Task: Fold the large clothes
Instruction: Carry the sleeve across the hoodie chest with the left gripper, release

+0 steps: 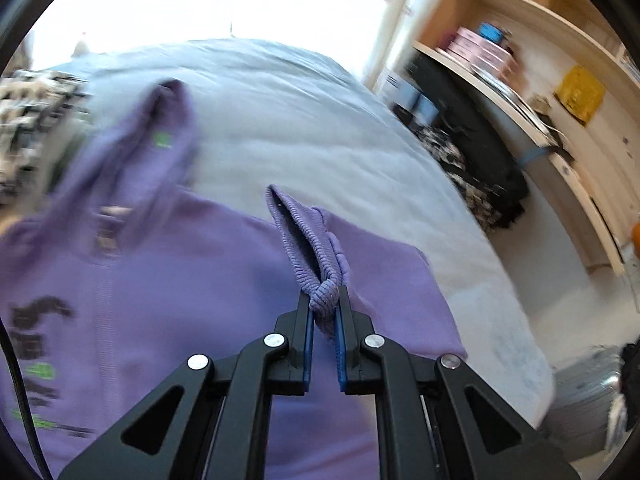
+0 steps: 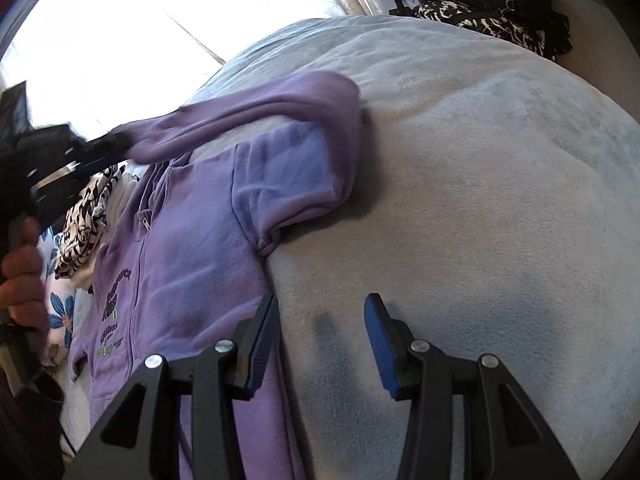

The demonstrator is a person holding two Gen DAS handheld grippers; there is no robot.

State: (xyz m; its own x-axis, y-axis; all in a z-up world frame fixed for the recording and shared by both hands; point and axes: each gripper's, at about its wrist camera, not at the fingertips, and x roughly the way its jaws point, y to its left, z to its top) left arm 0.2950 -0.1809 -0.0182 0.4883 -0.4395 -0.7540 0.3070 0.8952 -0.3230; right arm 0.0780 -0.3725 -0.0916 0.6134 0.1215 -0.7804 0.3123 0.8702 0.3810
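A purple zip hoodie (image 1: 180, 280) with dark and green print lies front up on a pale grey blanket (image 1: 300, 120). My left gripper (image 1: 324, 300) is shut on the ribbed cuff (image 1: 304, 240) of one sleeve, which bunches between the blue pads. In the right wrist view that sleeve (image 2: 248, 108) stretches up off the hoodie (image 2: 192, 248) to the blurred left gripper (image 2: 116, 142), held by a hand (image 2: 20, 276). My right gripper (image 2: 322, 308) stands open over the blanket (image 2: 460, 200), just beside the hoodie's side edge, with nothing between its fingers.
Wooden shelves (image 1: 540, 60) with boxes line the wall right of the bed. A dark and patterned clothing pile (image 1: 472, 152) sits by the bed's far corner. More patterned clothes (image 2: 88, 216) lie left of the hoodie. A bright window is behind.
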